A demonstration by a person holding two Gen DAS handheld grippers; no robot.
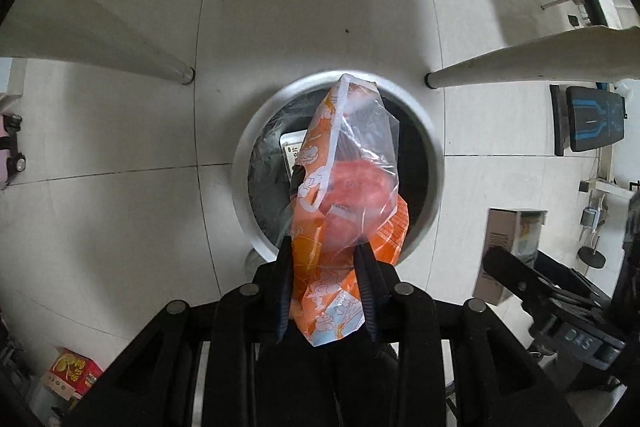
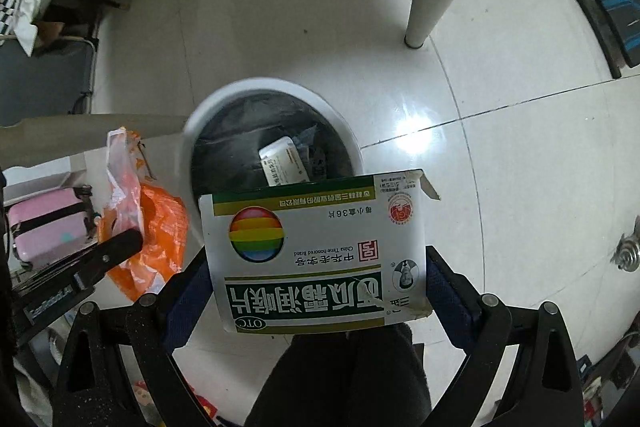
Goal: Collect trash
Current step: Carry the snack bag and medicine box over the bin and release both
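A white round trash bin [image 1: 240, 167] with a black liner stands on the tiled floor right below both grippers. A white packet [image 2: 282, 161] lies inside it. My left gripper [image 1: 324, 245] is shut on an orange and clear snack bag [image 1: 348, 163], which hangs over the bin's mouth. My right gripper [image 2: 316, 263] is shut on a flat white and green medicine box [image 2: 316, 251], held by its side edges at the bin's [image 2: 240, 87] near rim. In the right wrist view the snack bag [image 2: 156, 223] shows at the left, beside one finger [image 2: 120, 243] of the left gripper.
White table legs [image 1: 120, 39] [image 1: 520, 63] come down on either side of the bin. A pink suitcase [image 2: 44, 227] stands left, a cardboard box [image 1: 508, 239] right, a red carton [image 1: 72, 375] at bottom left. Black gym equipment [image 1: 592, 119] lies at the right.
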